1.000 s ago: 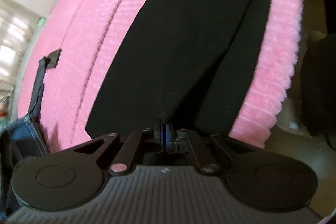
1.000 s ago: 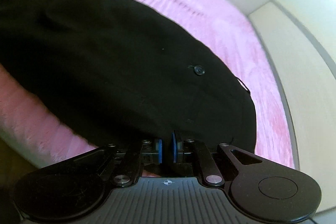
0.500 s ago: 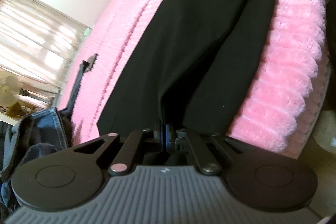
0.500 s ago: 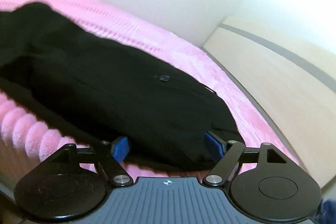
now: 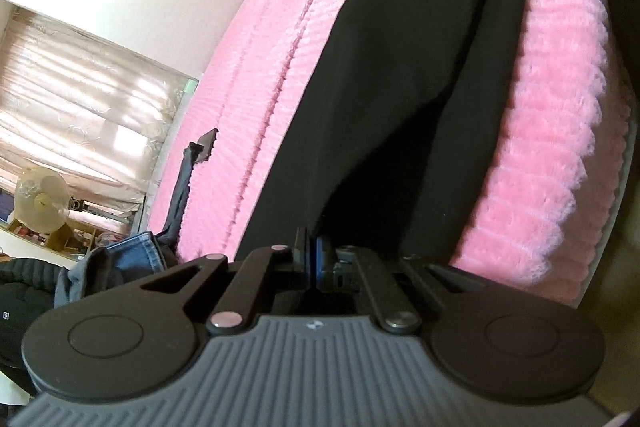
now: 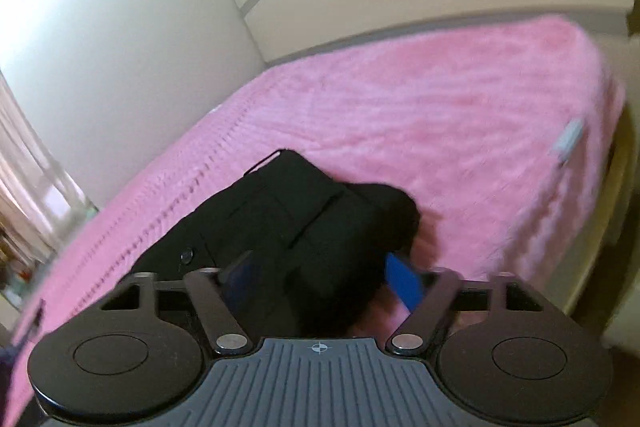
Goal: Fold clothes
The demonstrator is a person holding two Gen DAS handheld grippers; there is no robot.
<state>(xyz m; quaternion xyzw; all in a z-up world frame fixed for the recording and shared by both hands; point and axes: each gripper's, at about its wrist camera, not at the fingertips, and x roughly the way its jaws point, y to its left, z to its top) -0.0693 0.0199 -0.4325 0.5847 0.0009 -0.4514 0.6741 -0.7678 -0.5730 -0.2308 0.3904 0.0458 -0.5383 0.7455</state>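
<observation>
Left wrist view: left gripper [image 5: 312, 259] clamped tight on the near edge of the black trousers [image 5: 400, 107], which run straight ahead from it over the pink blanket [image 5: 560, 147]. Jeans [image 5: 134, 251] heaped to its left beside a dark strap [image 5: 188, 167]; a fan [image 5: 42, 205] further left.

Right wrist view: right gripper [image 6: 320, 277] half wide, jaws closing, blue pads [image 6: 402, 281] not pressing anything. Trousers' [image 6: 288, 223] bunched end lies between and just ahead of the fingers, button [image 6: 187, 255] ahead-left. Blanket [image 6: 460, 107] stretches beyond to the wall [image 6: 100, 27].
</observation>
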